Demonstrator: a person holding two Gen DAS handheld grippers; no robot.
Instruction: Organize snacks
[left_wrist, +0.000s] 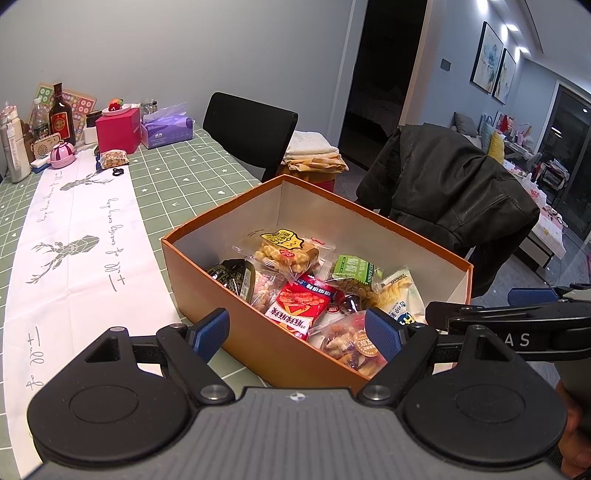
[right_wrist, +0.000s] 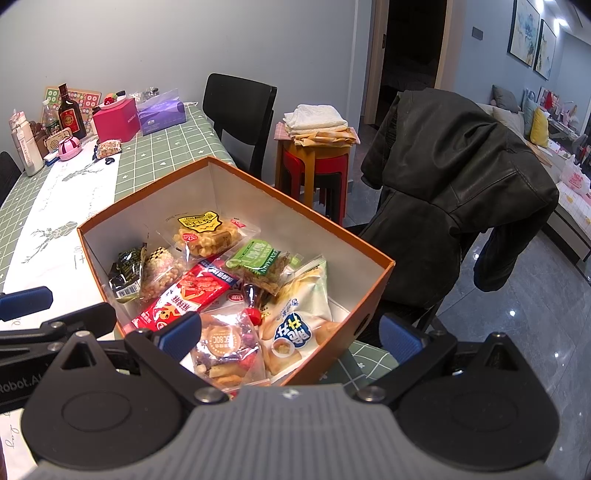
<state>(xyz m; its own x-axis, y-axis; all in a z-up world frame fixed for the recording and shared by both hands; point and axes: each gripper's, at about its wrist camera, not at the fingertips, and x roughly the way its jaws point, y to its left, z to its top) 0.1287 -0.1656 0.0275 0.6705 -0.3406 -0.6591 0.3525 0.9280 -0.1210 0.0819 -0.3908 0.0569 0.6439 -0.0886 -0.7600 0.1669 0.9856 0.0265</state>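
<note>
Crinkly plastic snack packets (right_wrist: 221, 280) fill a rectangular orange cardboard box (left_wrist: 258, 343) at frame centre; the left gripper (left_wrist: 297, 334) and right gripper (right_wrist: 291, 338) hover low, fingers apart, empty.

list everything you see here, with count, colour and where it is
box: 1, orange outside, white inside, open, on the near table corner
snack packets: about eight, mixed colours, loose in the box
red packet: 1, middle of the box
white and blue bag: 1, right side of the box
snack packet: 1, clear, on the table far from the box
table: 1, green checked cloth with a white runner
tissue pack: 1, purple, far end
cube box: 1, pink, far end
bottle: 1, dark, far end
chairs: 2, black, one under a dark jacket
stools: stacked, folded cloths on top
left gripper: open, blue pads
right gripper: open, blue pads
</note>
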